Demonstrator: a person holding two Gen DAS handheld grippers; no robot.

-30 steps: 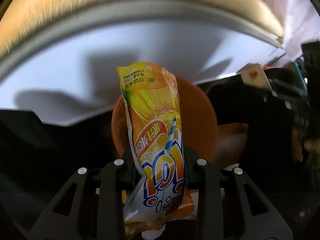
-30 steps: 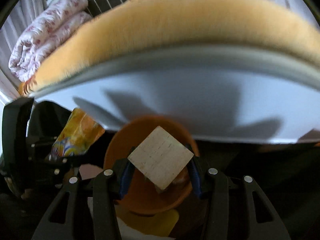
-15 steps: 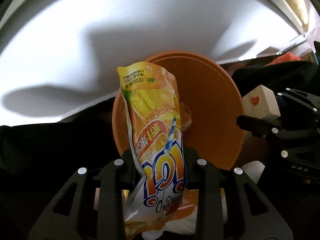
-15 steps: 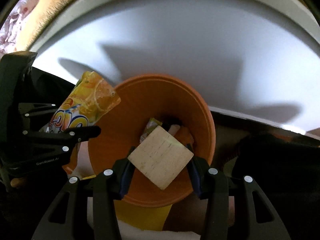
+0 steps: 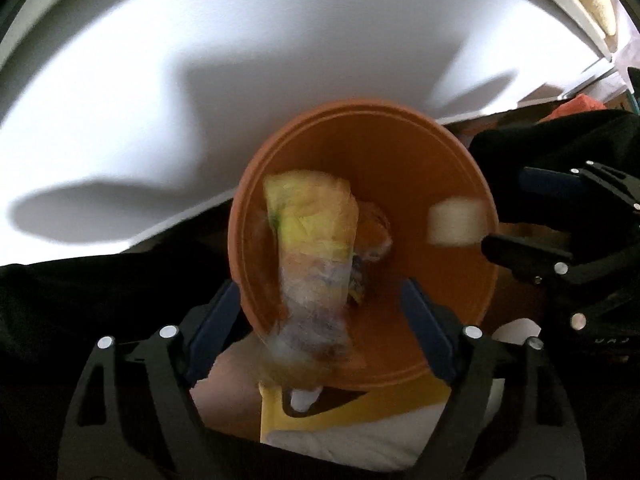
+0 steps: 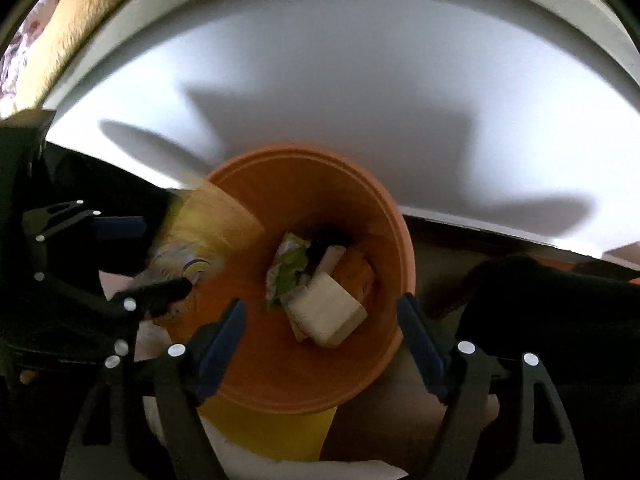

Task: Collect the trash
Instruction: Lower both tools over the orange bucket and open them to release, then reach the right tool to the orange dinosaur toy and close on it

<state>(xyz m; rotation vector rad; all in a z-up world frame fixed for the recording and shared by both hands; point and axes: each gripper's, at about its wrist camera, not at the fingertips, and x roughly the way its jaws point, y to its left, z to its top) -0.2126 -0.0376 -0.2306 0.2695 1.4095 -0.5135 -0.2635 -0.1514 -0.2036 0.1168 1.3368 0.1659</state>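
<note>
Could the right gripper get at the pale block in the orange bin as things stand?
Probably yes: the right gripper, jaws opening and empty, points down into the orange bin, and the pale block lies uncovered atop the trash.

- The left wrist view looks steeply down along its own left tongs (image 5: pixel 324 312), close above the orange bin (image 5: pixel 460 152), whose mouth fills the middle of the picture.
- The right wrist view looks steeply down along the right tongs (image 6: pixel 322 320), just as close over the same bin (image 6: pixel 384 216).
- Both views share the bin and the white table (image 5: pixel 200 80) edge beyond it.
- Each view catches the other tongs at its side: right tongs (image 5: pixel 504 208) at the right edge, left tongs (image 6: pixel 160 256) at the left.
</note>
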